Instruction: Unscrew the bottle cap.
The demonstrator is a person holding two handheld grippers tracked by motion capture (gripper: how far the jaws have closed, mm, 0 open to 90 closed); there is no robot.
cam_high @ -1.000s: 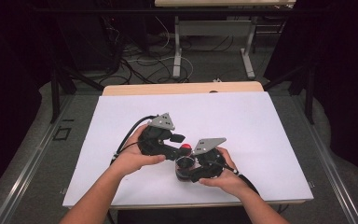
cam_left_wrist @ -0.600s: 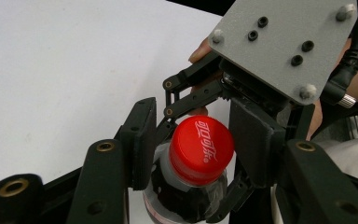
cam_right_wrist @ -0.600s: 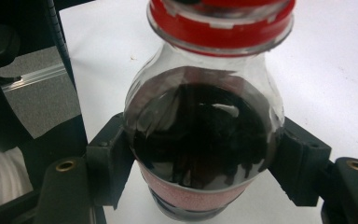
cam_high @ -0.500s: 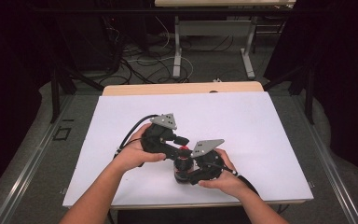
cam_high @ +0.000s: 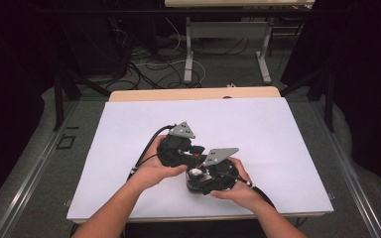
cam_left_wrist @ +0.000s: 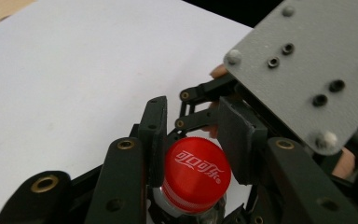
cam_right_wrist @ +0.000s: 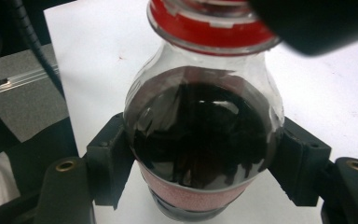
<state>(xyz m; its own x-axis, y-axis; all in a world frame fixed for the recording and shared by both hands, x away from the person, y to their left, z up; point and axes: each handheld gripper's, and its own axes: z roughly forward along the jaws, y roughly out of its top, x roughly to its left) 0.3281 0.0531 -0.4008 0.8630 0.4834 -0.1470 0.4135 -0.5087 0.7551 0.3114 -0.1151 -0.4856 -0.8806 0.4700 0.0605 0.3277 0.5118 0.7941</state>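
Observation:
A small clear bottle (cam_right_wrist: 200, 140) of dark cola with a red cap (cam_left_wrist: 196, 172) stands on the white table (cam_high: 278, 134). In the right gripper view, my right gripper (cam_right_wrist: 205, 140) is shut on the bottle's body, a black pad pressing each side. In the left gripper view, my left gripper (cam_left_wrist: 193, 119) is closed around the red cap, with its pads (cam_left_wrist: 153, 140) against the cap's sides. In the high view, both hands hold the left gripper (cam_high: 189, 151) and the right gripper (cam_high: 198, 179) close together near the table's front middle, hiding most of the bottle (cam_high: 194, 172).
The right gripper's grey plate (cam_left_wrist: 298, 70) sits close above the cap at the right. Cables (cam_high: 258, 191) trail from both grippers toward the front edge. A tan table edge (cam_high: 193, 94) lies behind, with desk legs and floor wires beyond.
The left gripper has shifted slightly to the right over the cap. The right gripper and the bottle have hardly moved.

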